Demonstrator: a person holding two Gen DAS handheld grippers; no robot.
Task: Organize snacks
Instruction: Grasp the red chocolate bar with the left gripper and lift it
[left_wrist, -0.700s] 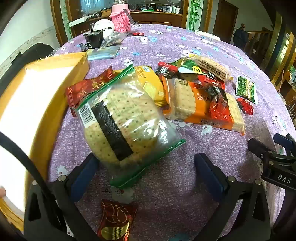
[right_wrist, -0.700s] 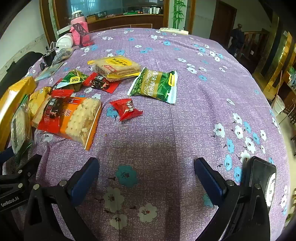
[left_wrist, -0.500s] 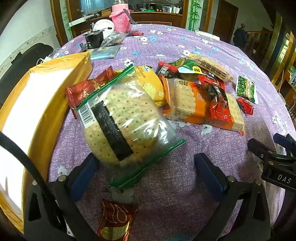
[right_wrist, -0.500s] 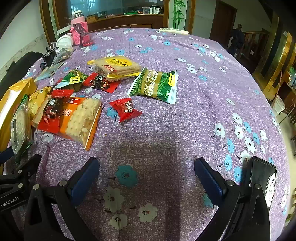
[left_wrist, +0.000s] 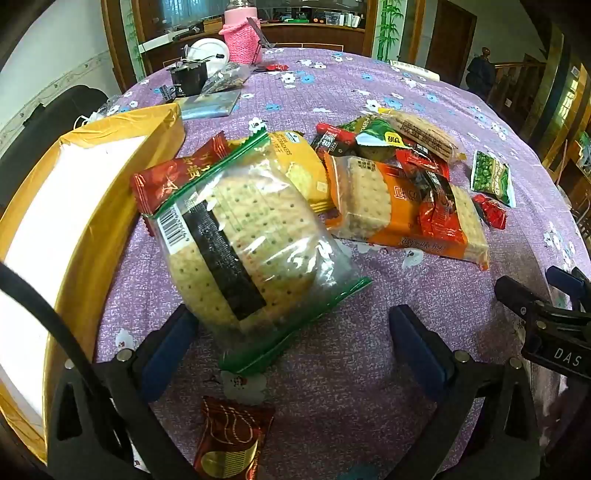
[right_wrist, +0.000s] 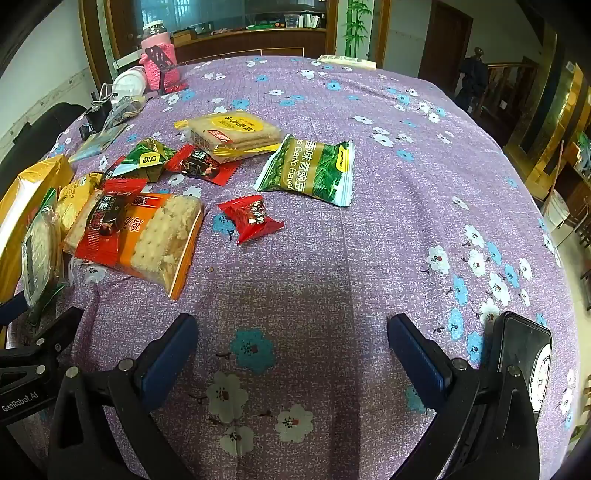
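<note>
Snack packets lie on a purple flowered tablecloth (right_wrist: 332, 258). In the left wrist view a clear green-edged cracker bag (left_wrist: 251, 243) lies just ahead of my open left gripper (left_wrist: 291, 332), its near corner between the fingers. An orange cracker pack (left_wrist: 399, 210), a yellow pack (left_wrist: 299, 166) and red wrappers lie behind it. A yellow box (left_wrist: 74, 206) with a white inside stands at the left. My right gripper (right_wrist: 291, 343) is open and empty over bare cloth. Ahead of it lie a red candy (right_wrist: 251, 218), a green pea packet (right_wrist: 310, 170) and a yellow biscuit pack (right_wrist: 232, 133).
A small dark red wrapper (left_wrist: 229, 439) lies under the left gripper. A pink knitted jar (right_wrist: 159, 62), a white plate (right_wrist: 127, 83) and black items (left_wrist: 188, 77) stand at the table's far left. A black phone (right_wrist: 524, 365) lies by the right gripper.
The yellow box at the left has shifted, showing more of its white inside and far corner. Both grippers and the snacks stay put.
</note>
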